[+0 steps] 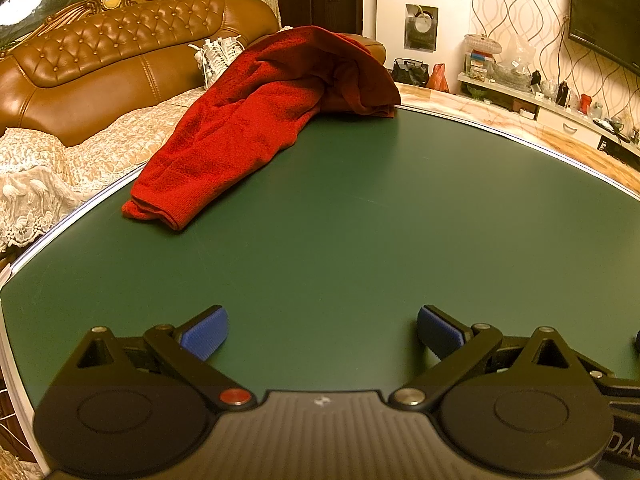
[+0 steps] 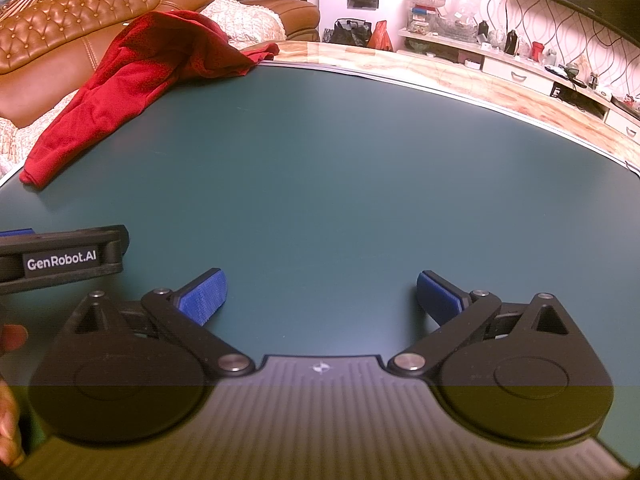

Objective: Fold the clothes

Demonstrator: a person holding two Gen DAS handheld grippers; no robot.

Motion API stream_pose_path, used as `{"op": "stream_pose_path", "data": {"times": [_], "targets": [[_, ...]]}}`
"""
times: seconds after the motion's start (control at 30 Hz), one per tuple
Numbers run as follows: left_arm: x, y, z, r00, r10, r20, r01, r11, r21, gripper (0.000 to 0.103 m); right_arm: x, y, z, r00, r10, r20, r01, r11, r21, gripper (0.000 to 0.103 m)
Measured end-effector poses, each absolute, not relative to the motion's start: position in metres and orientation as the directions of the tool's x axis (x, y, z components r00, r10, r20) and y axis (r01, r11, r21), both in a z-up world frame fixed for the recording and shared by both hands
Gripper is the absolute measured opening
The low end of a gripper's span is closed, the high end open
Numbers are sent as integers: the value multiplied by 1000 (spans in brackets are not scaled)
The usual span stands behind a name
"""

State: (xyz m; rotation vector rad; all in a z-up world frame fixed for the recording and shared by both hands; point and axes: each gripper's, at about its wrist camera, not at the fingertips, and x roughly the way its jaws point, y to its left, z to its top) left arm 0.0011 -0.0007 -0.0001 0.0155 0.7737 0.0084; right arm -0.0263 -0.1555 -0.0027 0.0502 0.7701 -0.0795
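A red garment (image 1: 256, 120) lies crumpled at the far left corner of the green counter (image 1: 360, 220), one folded end stretched along the left edge and the bunched part heaped at the back, just in front of the brown leather sofa (image 1: 100, 60). The left gripper (image 1: 322, 332) and right gripper (image 2: 320, 298) hover side by side over the bare near part of the counter, well apart from the garment. Both have their blue-padded jaws spread wide with nothing between them.

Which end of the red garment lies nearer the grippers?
The narrow sleeve-like end at the table's left edge; the bunched end lies at the far edge.
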Motion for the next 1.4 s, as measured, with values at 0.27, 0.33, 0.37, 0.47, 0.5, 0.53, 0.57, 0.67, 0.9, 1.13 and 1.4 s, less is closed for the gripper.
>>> {"op": "stream_pose_path", "data": {"times": [0.27, 0.33, 0.37, 0.47, 0.5, 0.53, 0.57, 0.67, 0.9, 1.13, 1.4], "targets": [[1, 1, 0, 710, 7, -704, 9, 1000, 18, 103, -26, -156, -2, 715, -52, -698, 89, 996, 17, 103], [2, 3, 1, 708, 2, -707, 11, 1000, 14, 103, -26, -157, -2, 714, -51, -698, 88, 996, 17, 103], [3, 3, 1, 706, 0, -708, 11, 1000, 12, 103, -27, -157, -2, 714, -50, -698, 87, 996, 17, 103], [17, 12, 6, 711, 1, -703, 9, 1000, 11, 103, -27, -158, -2, 714, -48, -699, 85, 996, 19, 103], [23, 15, 8, 714, 2, -700, 9, 1000, 13, 103, -28, -158, -2, 714, -47, -699, 84, 996, 19, 103], [29, 19, 10, 716, 3, -698, 9, 1000, 14, 103, -28, -159, -2, 714, -45, -699, 83, 996, 20, 103], [36, 21, 13, 722, 11, -692, 9, 1000, 24, 103, -28, -159, -2, 714, -45, -699, 82, 996, 20, 103], [67, 30, 25, 737, 43, -675, 3, 998, 67, 103, -29, -160, -2, 714, -46, -698, 84, 996, 19, 103], [132, 55, 53, 757, 111, -644, -23, 989, 144, 103, -29, -159, -2, 715, -49, -698, 86, 996, 18, 103], [175, 97, 46, 687, 6, -726, 11, 1000, 18, 79, -29, -158, -3, 715, -49, -698, 86, 996, 18, 103], [164, 97, 44, 656, -110, -747, 152, 988, -12, 9, -30, -157, -3, 715, -51, -697, 87, 996, 17, 103]]}}
